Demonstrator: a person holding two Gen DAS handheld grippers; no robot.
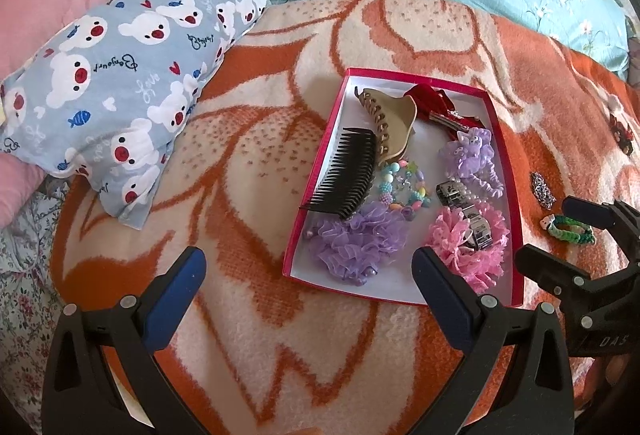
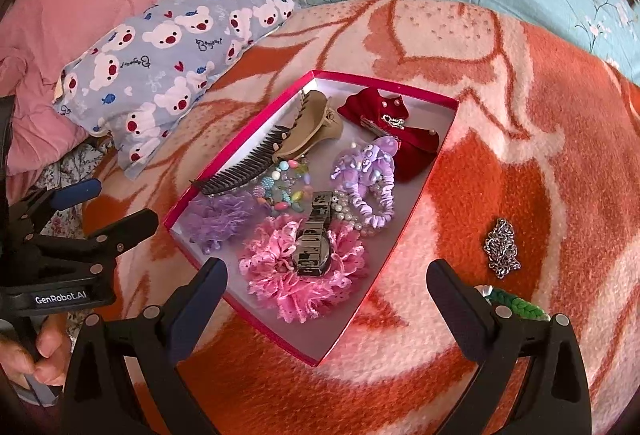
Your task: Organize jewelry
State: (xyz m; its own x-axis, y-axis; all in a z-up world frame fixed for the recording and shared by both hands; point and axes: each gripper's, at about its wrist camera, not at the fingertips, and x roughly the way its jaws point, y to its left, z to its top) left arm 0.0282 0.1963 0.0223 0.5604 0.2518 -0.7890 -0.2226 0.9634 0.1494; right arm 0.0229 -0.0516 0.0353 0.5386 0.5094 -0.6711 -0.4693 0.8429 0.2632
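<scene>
A fuzzy orange-and-cream blanket (image 1: 248, 139) covers the bed, with a bear-print pillow (image 1: 120, 75) beyond. The left claw (image 1: 308, 299) and right claw (image 2: 326, 309) both gape wide, empty. Ahead sits the red-rimmed box (image 2: 416, 195) of frilly scrunchies; a metal chain (image 2: 502, 247) lies right of the right claw.

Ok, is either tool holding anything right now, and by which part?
Nothing is held. The left tool and the right tool are both open and empty above the blanket; the green bracelet lies outside the box.
</scene>
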